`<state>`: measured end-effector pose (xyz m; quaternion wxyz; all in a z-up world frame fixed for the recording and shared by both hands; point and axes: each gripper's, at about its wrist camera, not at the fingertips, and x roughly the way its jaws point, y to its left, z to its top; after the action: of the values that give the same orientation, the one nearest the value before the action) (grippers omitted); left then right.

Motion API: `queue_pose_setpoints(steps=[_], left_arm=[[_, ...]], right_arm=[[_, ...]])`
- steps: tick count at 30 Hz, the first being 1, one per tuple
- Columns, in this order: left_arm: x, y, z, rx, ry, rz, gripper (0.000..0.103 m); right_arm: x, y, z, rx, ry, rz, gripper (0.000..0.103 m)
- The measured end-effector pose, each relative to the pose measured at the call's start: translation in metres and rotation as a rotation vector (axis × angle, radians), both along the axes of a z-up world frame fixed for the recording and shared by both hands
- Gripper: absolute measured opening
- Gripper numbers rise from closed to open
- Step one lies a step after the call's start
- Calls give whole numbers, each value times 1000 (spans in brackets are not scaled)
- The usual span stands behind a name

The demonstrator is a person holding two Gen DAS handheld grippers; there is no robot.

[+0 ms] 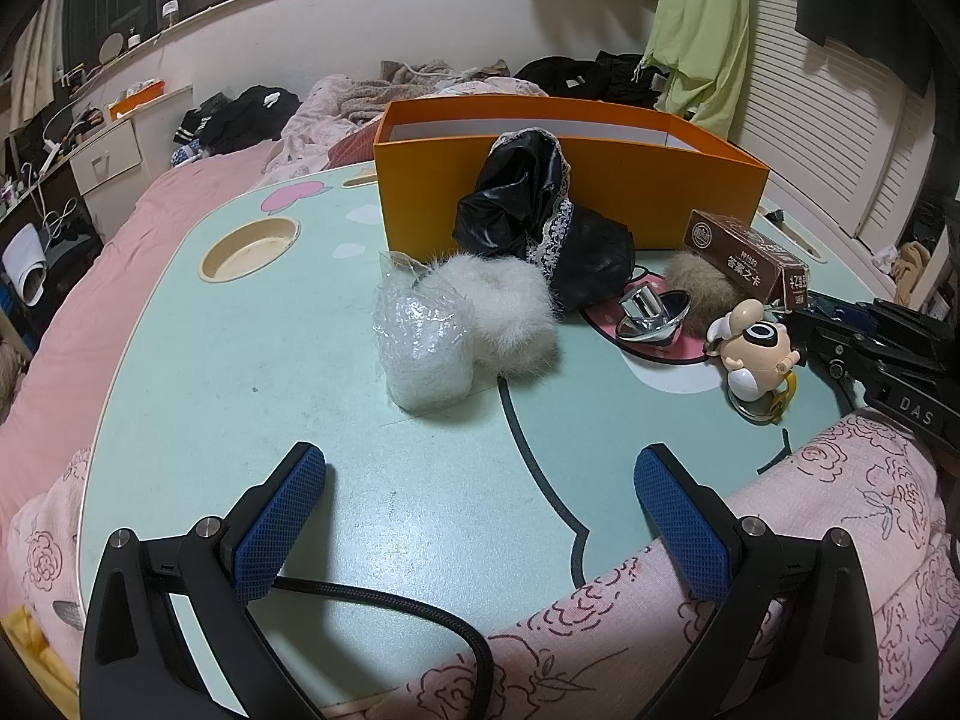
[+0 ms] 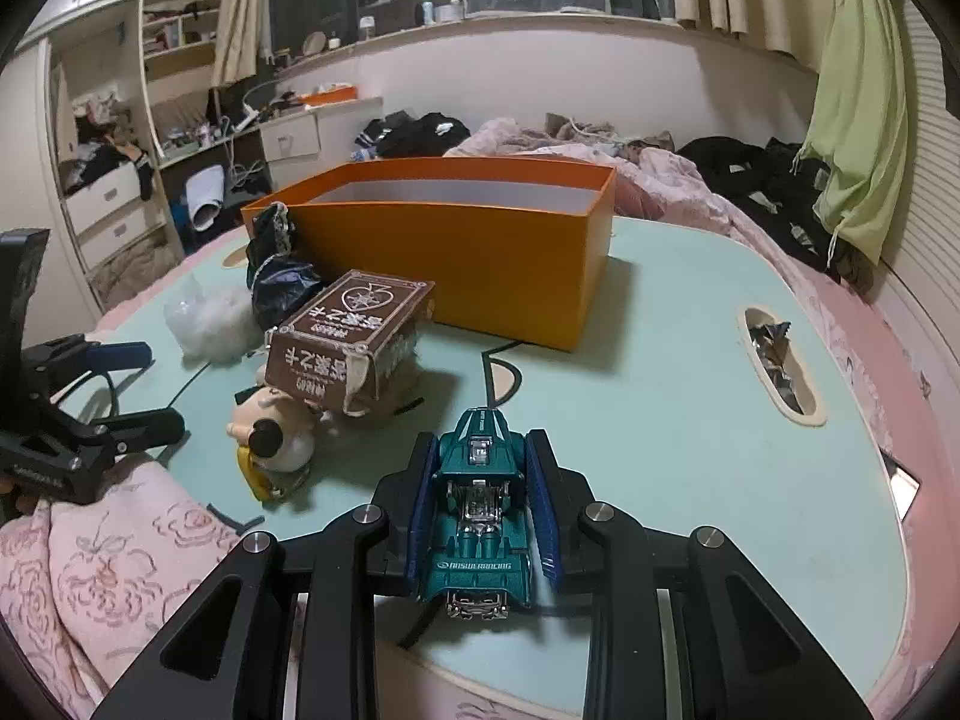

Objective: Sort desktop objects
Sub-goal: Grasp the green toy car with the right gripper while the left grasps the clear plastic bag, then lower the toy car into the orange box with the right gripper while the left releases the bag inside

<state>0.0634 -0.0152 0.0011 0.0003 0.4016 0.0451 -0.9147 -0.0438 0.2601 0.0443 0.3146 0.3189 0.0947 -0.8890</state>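
Observation:
My right gripper (image 2: 480,450) is shut on a teal toy car (image 2: 480,516), held just above the mint-green table (image 2: 660,396). My left gripper (image 1: 480,474) is open and empty over the table's near edge. Ahead of it lie a bubble-wrap bundle (image 1: 423,342), a white fur ball (image 1: 516,312), a black lace-trimmed bag (image 1: 540,210), a shiny metal piece (image 1: 651,315), a brown fur ball (image 1: 702,294), a brown card box (image 1: 747,255) and a small figurine (image 1: 753,348). An open orange box (image 1: 600,192) stands behind them; it also shows in the right wrist view (image 2: 480,258).
The table has a round cup recess (image 1: 249,249) at far left and an oval slot (image 2: 780,360) with foil at right. Pink floral fabric (image 1: 810,510) lies over the near edge. A bed with clothes surrounds the table.

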Motion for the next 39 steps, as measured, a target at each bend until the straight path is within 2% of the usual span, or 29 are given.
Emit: queue_pose_setpoints(steps=[6, 11, 14, 17, 20, 26, 28, 30, 32, 34, 39], left_arm=[[1, 0, 1, 1, 1, 3, 103], [1, -7, 12, 42, 16, 18, 102], [-5, -10, 24, 32, 43, 57, 96], [-13, -12, 31, 38, 61, 43, 93], [-23, -13, 34, 26, 61, 58, 85], [-23, -35, 38, 147, 110, 110, 82], [-30, -41, 33, 149, 85, 142, 69], [-34, -45, 24, 171, 41, 159, 44], [-34, -49, 18, 211, 29, 165, 28], [-27, -53, 15, 233, 46, 176, 27], [-11, -51, 14, 203, 82, 191, 25]], right_arm=[[-2, 1, 0, -5, -2, 1, 28], [-4, 1, 0, -9, -6, 3, 28], [-4, 1, 0, -11, -6, 3, 28], [-4, 1, 0, -11, -6, 4, 28], [-3, 0, 0, -15, -7, 4, 28], [-3, 0, 0, -17, -9, 5, 28], [-4, 0, -1, -16, -9, 6, 28], [-4, 0, -1, -17, -9, 6, 28], [-4, 0, -1, -17, -9, 6, 28], [-4, 0, -1, -18, -9, 6, 28], [-4, 1, -2, -22, -4, 3, 27]])
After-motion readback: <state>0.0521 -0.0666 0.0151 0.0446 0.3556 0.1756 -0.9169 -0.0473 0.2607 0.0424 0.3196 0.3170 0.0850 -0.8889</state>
